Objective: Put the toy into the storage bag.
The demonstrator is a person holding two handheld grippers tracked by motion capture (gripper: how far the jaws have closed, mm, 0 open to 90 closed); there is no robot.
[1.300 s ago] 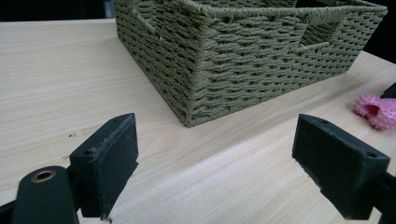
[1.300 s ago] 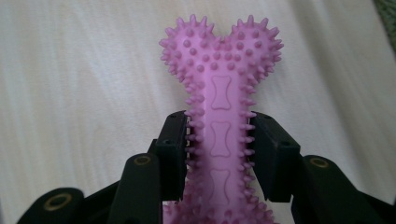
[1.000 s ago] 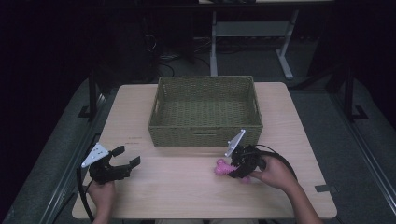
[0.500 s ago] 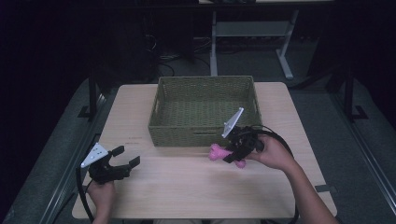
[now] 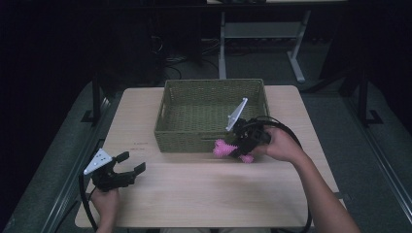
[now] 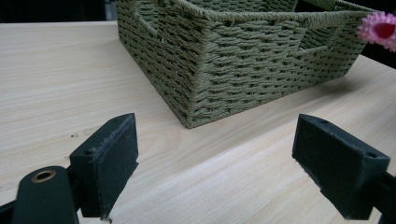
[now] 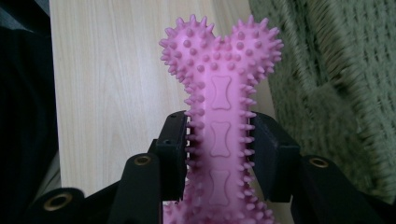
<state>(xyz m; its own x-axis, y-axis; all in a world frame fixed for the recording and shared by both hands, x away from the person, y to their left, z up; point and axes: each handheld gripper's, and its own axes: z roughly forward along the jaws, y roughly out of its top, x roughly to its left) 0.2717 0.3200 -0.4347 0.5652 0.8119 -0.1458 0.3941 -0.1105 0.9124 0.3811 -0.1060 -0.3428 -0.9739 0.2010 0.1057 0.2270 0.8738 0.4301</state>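
**Right claw clamped, left claw spread**

The left claw sits at about 7 o'clock, held from below by the left hand, its grey plate uppermost. Its two black jaws stand wide apart, pointing toward 2 o'clock. The right forearm comes in from 5 o'clock, and the right hand holds the right claw just right of centre, pointing toward 9 o'clock. Its jaws are pressed against both sides of a pink spiked bone.
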